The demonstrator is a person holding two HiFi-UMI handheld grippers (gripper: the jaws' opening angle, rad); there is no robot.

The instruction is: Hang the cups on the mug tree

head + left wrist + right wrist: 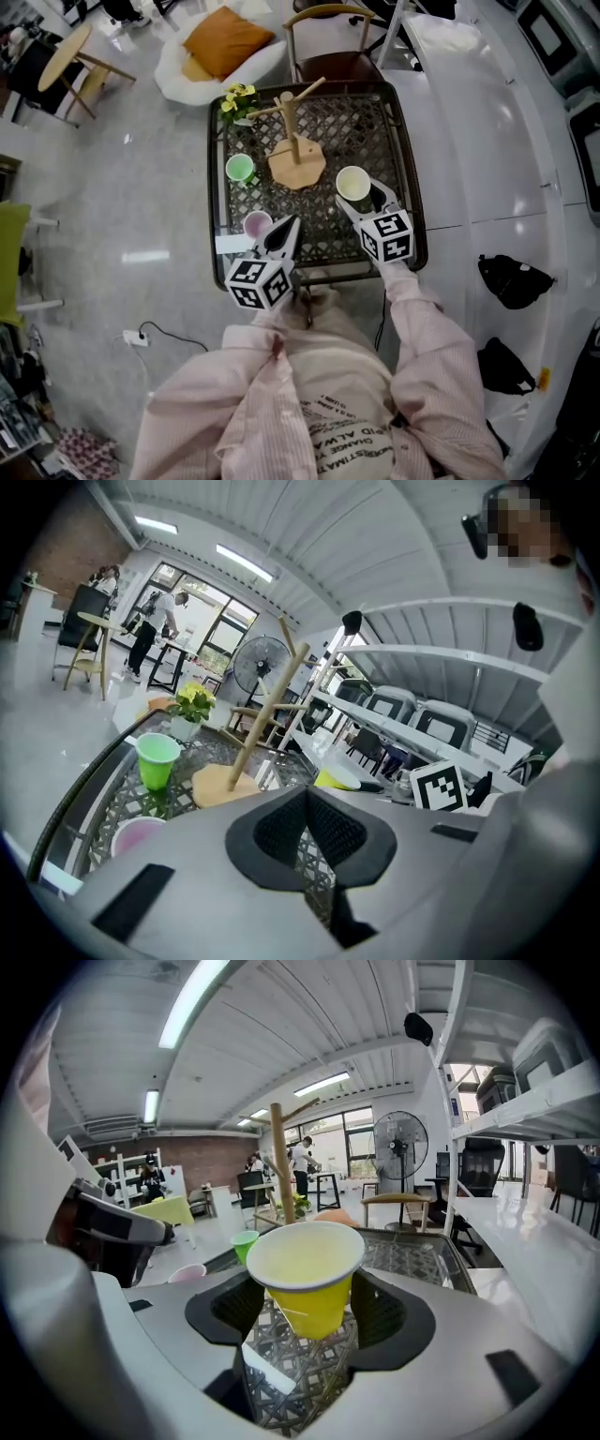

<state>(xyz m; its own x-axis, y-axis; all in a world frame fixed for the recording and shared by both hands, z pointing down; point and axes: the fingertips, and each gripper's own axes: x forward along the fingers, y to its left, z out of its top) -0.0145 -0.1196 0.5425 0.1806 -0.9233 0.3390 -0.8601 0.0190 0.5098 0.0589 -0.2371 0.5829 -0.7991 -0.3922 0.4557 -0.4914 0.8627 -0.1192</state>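
A wooden mug tree (295, 141) stands bare at the middle back of the lattice table (405, 169). My right gripper (361, 192) is at the table's right, shut on a yellow cup (305, 1265); both pads (384, 1312) press its sides, and the cup (352, 183) is upright. A green cup (240, 169) stands left of the tree base. A pink cup (257, 224) stands near the front left. Just right of it, my left gripper (284, 228) is shut and holds nothing; its pads (281, 832) meet in the left gripper view.
A small pot of yellow flowers (239, 98) sits at the table's back left corner, and a white card (234, 244) lies at the front left. A chair (328, 37) stands behind the table, a white counter (487, 122) runs along the right, and black bags (514, 279) lie on the floor.
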